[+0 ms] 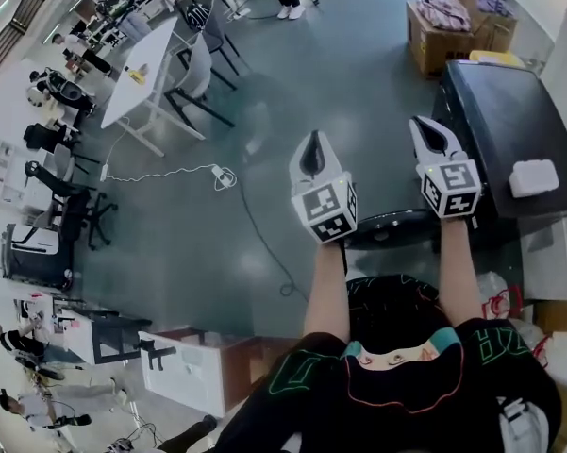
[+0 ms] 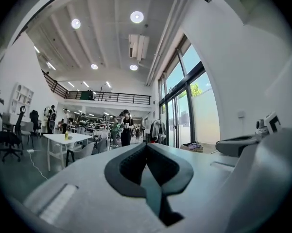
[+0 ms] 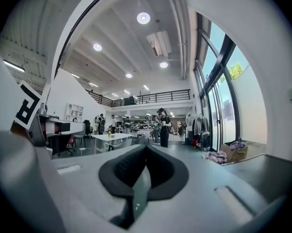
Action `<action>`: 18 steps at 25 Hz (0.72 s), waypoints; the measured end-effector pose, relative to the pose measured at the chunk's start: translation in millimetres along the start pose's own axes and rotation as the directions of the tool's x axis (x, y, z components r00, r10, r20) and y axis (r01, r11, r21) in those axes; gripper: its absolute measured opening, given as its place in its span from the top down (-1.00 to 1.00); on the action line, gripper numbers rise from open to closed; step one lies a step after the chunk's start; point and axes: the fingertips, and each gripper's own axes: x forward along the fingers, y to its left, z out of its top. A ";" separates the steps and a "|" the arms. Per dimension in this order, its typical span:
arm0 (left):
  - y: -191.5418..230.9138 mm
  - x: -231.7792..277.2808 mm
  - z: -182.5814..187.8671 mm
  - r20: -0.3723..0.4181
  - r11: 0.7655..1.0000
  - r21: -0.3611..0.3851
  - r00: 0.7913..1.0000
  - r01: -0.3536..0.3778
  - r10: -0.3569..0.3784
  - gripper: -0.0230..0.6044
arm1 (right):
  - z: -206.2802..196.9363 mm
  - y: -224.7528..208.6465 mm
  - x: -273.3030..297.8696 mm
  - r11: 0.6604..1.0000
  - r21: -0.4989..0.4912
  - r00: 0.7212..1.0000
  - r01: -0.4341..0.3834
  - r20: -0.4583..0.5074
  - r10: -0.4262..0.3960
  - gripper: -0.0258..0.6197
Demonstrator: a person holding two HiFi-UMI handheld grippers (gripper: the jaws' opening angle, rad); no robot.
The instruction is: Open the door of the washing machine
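Head view: the person is holding the left hand-held gripper [image 1: 311, 147] and the right hand-held gripper [image 1: 430, 136] side by side in front of the body. Both are pointing away over the grey floor [image 1: 292, 83].

Left gripper view: the jaws of the left hand-held gripper [image 2: 146, 147] are lying pressed together, with nothing between them.

Right gripper view: the jaws of the right hand-held gripper [image 3: 146, 149] are likewise meeting tip to tip and carrying nothing.

The washing machine [image 1: 505, 121] is standing at the right of the head view, directly under and beyond the right hand-held gripper. Its dark top is bearing a small white object [image 1: 533, 177]. A rounded dark front [image 1: 387, 226] is showing just below the two marker cubes; whether the door is open cannot be told. Neither hand-held gripper is touching the machine.

Beyond the machine, cardboard boxes [image 1: 453, 31] are holding clothes. At upper left a white bench [image 1: 146, 74] is standing with chairs [image 1: 203, 59] beside it, and a white cable [image 1: 170, 173] is trailing across the floor.
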 end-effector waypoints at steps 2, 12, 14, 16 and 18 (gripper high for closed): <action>-1.4 3.2 8.6 0.028 1.000 0.027 1.000 -0.009 0.008 0.89 | 7.8 -4.1 2.6 1.000 -0.004 1.000 0.005 0.013 -0.005 0.91; -10.9 8.7 19.3 0.075 0.997 0.078 0.997 -0.016 0.011 0.89 | 20.9 -18.6 4.2 1.000 -0.011 0.999 0.023 0.050 -0.022 0.91; -10.8 12.1 19.5 0.078 0.996 0.092 0.997 -0.019 0.012 0.89 | 23.0 -19.8 7.3 1.000 -0.014 0.998 0.024 0.053 -0.023 0.91; -8.9 12.5 16.5 0.067 0.996 0.090 0.998 -0.019 0.013 0.89 | 23.0 -19.2 7.7 1.000 -0.015 0.998 0.026 0.056 -0.026 0.91; -6.3 11.5 13.7 0.060 0.996 0.082 0.998 -0.019 0.014 0.89 | 22.3 -17.7 7.0 0.999 -0.017 0.998 0.028 0.057 -0.027 0.91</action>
